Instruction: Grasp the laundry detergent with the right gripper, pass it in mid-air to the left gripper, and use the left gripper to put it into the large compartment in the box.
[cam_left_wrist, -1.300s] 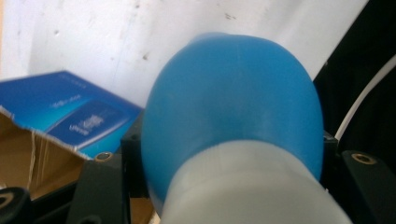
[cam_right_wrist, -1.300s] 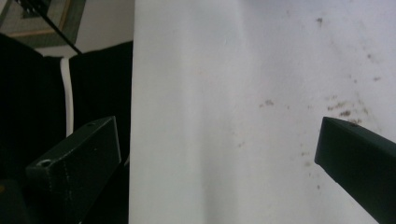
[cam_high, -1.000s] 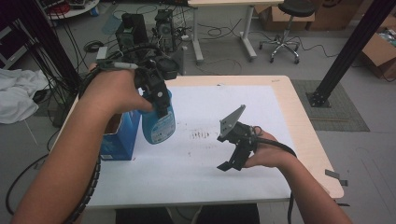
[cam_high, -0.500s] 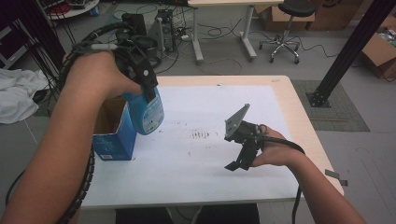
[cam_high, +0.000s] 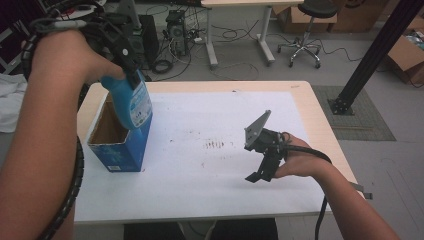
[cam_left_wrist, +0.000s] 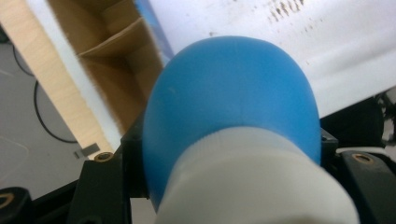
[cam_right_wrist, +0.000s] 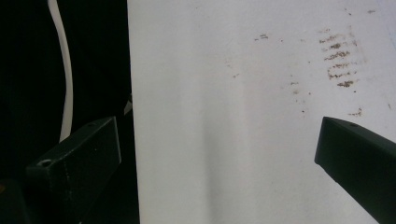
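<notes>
Blue bottle (cam_high: 131, 102) in left hand-held gripper (cam_high: 131, 75)

Your left tool (cam_high: 131, 75) carried blue bottle (cam_high: 131, 102) up and toward tabletop's left-rear corner. Bottle was in front of blue carton (cam_high: 120, 145) a second ago, low, beside its right wall; now hangs over carton's open top, base at rim level, tilted. Your left forearm swung up and outward with it. Your right tool (cam_high: 260, 172) drifted slightly right along tabletop's near edge.
</notes>
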